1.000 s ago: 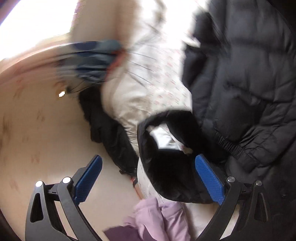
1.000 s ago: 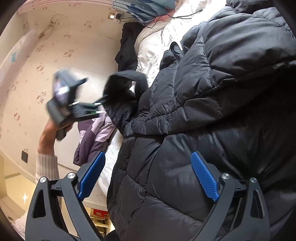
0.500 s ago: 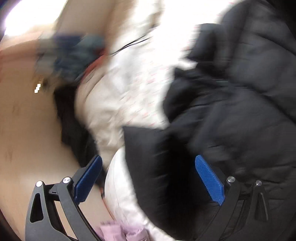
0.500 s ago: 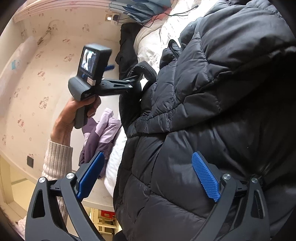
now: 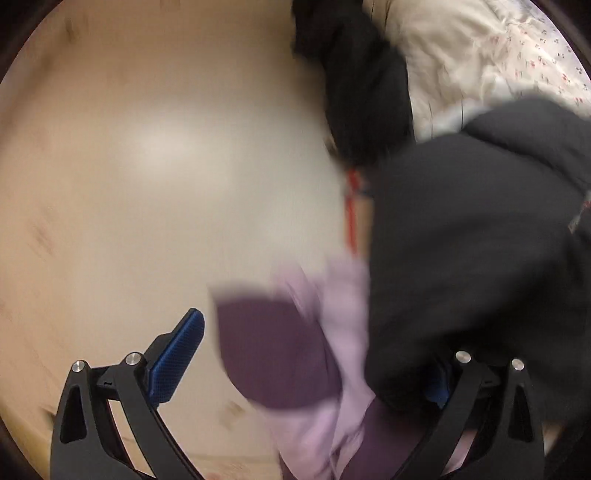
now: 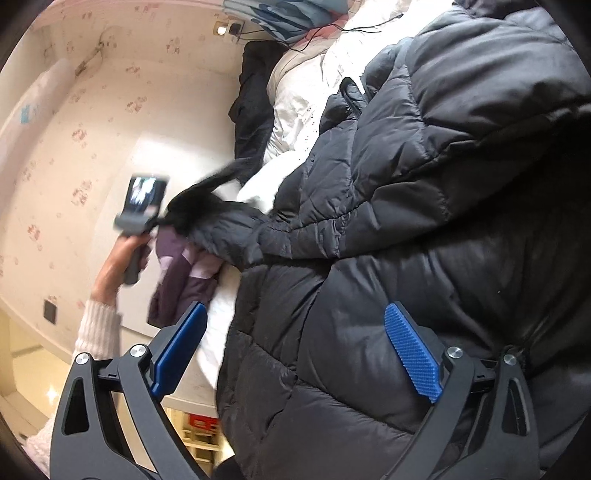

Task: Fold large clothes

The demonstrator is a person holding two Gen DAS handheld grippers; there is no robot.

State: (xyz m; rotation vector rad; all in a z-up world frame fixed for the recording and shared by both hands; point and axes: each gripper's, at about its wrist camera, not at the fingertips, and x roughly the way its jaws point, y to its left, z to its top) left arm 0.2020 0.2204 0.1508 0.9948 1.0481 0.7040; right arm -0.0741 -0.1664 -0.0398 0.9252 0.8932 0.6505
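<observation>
A large black puffer jacket (image 6: 406, 221) lies spread over the bed. My right gripper (image 6: 295, 321) hovers open just above its lower body, with nothing between the blue pads. One black sleeve (image 6: 221, 218) stretches left to my left gripper (image 6: 142, 210), which a hand (image 6: 114, 266) holds off the bed's side. The left wrist view is motion-blurred. There the sleeve (image 5: 461, 240) drapes over the right finger and hides most of its pad. My left gripper (image 5: 314, 350) stands with its fingers wide apart.
A purple and lilac garment (image 5: 280, 350) hangs at the bed's edge below the sleeve. Another dark garment (image 6: 251, 110) is bunched between the white floral bedding (image 6: 303, 92) and the wallpapered wall (image 6: 92, 110). A blue pillow (image 6: 280, 14) and a cable lie at the bed's head.
My left gripper has swung down and away from the bed towards the wall, and the sleeve has come with it, down by the purple garment. My right gripper has barely moved.
</observation>
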